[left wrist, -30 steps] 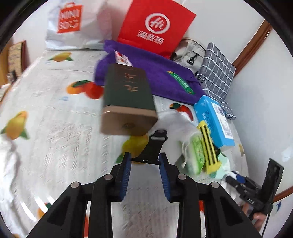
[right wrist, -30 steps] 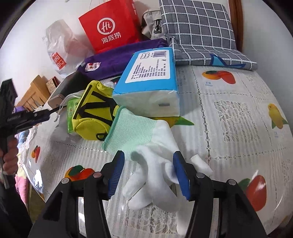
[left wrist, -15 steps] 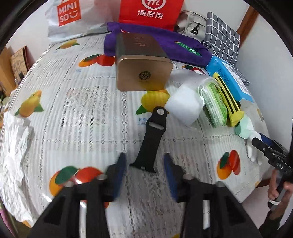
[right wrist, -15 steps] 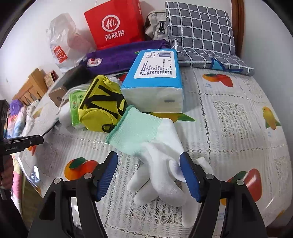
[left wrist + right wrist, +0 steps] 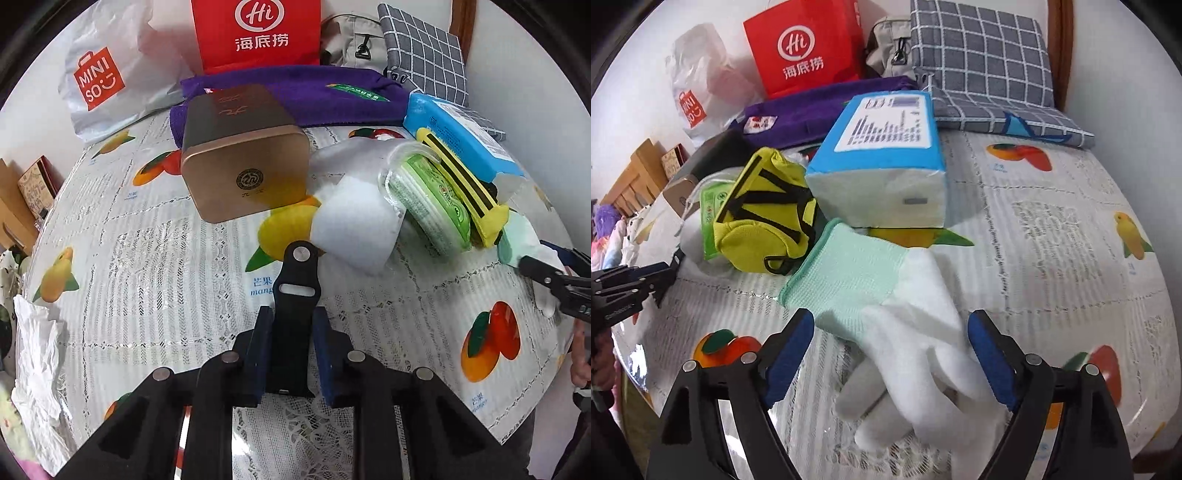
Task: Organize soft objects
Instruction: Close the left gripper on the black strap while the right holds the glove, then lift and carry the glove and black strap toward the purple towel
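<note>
My left gripper [image 5: 291, 325] is shut on a black strap [image 5: 295, 288] that lies flat on the fruit-print tablecloth [image 5: 147, 258]. My right gripper [image 5: 890, 332] is open, its jaws on either side of a white glove with a mint cuff [image 5: 886, 295]. A yellow pouch [image 5: 764, 218], a green wipes pack [image 5: 428, 199] in a clear bag and a blue tissue pack [image 5: 886, 155] lie beyond the glove. A purple towel [image 5: 314, 96] lies at the back.
A gold-and-dark tin box [image 5: 240, 155] lies on its side mid-table. A red paper bag [image 5: 255, 33], a white Miniso bag [image 5: 107, 74] and a grey checked cushion [image 5: 982, 66] stand at the back. Crumpled white paper [image 5: 33, 350] is at the left edge.
My left gripper has come down over the black strap and closed on it. My right gripper has opened wider around the glove.
</note>
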`<act>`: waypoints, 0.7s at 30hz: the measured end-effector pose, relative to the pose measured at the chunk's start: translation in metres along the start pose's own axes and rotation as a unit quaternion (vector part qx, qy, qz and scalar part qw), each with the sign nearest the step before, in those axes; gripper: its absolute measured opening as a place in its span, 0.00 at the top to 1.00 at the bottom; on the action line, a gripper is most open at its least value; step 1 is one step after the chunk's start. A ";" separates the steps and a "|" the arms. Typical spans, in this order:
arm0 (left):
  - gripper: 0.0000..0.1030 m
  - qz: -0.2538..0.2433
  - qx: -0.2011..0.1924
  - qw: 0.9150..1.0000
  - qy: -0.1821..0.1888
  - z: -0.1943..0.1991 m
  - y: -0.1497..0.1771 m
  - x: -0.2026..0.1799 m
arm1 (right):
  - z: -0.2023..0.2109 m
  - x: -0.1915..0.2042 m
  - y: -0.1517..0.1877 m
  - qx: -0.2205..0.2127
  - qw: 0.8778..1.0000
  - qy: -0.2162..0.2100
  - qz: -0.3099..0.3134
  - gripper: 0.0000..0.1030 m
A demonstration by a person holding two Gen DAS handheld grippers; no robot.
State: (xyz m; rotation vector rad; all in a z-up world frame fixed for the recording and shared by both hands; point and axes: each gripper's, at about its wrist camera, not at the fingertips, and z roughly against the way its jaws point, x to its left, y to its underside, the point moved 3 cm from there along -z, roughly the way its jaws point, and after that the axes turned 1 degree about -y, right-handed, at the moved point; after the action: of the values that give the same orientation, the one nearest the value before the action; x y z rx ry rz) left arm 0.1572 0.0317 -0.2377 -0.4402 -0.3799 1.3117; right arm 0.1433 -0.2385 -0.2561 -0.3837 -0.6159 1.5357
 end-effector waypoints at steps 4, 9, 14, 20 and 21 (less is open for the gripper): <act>0.80 0.027 -0.001 0.999 0.028 0.003 0.001 0.009 | -0.009 0.007 0.001 -0.012 1.000 0.021 0.012 0.28; 0.81 0.047 0.007 0.998 0.046 0.003 0.000 0.014 | -0.005 0.018 0.000 -0.011 0.998 0.013 0.055 0.88; 0.81 0.050 0.004 0.998 0.048 0.012 -0.001 0.010 | 0.009 0.016 0.001 -0.022 0.998 -0.011 0.054 0.88; 0.81 0.057 -0.006 0.997 0.052 0.027 -0.010 0.009 | 0.039 0.012 -0.006 -0.050 0.997 -0.040 0.042 0.88; 0.81 0.059 -0.010 0.997 0.053 0.031 -0.012 0.009 | 0.045 0.011 -0.009 -0.057 0.997 -0.043 0.042 0.88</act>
State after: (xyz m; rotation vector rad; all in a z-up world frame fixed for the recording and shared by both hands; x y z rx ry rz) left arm 0.1533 0.0413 -0.2051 -0.5530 -0.2810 1.3925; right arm 0.1234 -0.2342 -0.2133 -0.4350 -0.7655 1.6077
